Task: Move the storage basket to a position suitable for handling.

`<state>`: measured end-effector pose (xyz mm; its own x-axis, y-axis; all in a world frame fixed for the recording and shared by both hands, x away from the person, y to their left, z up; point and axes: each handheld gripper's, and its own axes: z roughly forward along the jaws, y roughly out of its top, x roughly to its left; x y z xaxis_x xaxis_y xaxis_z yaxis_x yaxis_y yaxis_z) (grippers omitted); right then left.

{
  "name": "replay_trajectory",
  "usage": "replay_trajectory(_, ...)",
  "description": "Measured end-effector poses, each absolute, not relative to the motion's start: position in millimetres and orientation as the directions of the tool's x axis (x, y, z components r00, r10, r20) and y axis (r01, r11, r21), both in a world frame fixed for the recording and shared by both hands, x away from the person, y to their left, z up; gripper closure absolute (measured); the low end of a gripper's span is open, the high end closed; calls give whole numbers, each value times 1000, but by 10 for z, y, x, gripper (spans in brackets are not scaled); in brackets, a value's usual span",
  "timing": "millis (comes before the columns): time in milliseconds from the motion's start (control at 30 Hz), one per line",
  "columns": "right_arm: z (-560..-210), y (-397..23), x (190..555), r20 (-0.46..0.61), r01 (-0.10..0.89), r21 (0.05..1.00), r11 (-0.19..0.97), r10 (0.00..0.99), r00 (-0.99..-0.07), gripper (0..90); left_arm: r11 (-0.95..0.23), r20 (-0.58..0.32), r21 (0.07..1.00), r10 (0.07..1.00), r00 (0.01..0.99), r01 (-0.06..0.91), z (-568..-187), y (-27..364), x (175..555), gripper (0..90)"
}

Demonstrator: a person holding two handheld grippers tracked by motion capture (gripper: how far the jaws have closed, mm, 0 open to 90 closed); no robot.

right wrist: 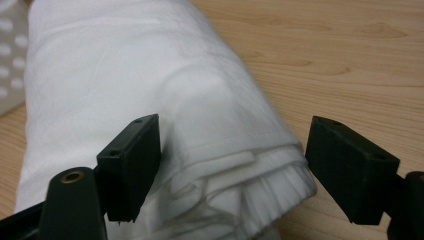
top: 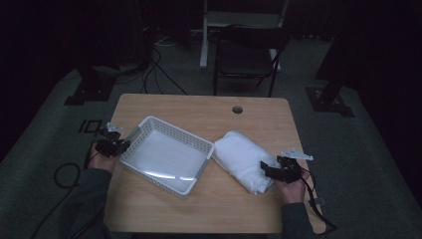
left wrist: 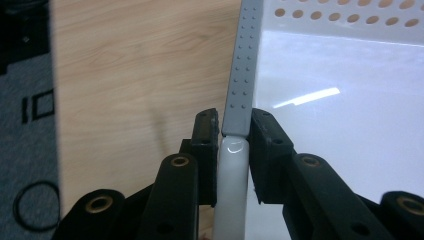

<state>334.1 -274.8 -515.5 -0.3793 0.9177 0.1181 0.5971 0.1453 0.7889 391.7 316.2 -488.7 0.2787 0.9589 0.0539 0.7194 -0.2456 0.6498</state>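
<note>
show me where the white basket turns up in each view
High view: the white basket sits left of centre on the table, beside the folded towel.
Left gripper view: its rim runs up the middle, clamped in the left tongs.
Right gripper view: a perforated sliver at the left edge.
Shared landmark: the wooden table.

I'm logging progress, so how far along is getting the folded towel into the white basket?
Done: the left gripper is clamped on the white basket rim. In hand: the right gripper has open jaws straddling the end of the folded towel, not yet pinching it. Left: grip the towel, lift it, and set it in the basket, which holds nothing so far.
</note>
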Motion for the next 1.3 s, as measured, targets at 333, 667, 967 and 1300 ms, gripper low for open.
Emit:
replay_trajectory(333,-5184,-2727,3359,105,605,778,170,914,-392,231,-47,36,657,999,31,753,-4889,3443,3969,761)
replay_trajectory(667,-5195,-2730,3372,109,612,770,179,908,-404,231,74,0,659,995,-99,749,-4887,3169,4320,772)
replay_trajectory(967,-5192,-2726,3374,109,613,769,182,908,-405,231,107,-34,661,993,-114,743,-4890,2803,4507,777)
replay_trajectory(1300,-5152,-2719,3369,107,603,779,170,912,-396,234,29,-51,689,999,9,724,-4856,2423,4591,519)
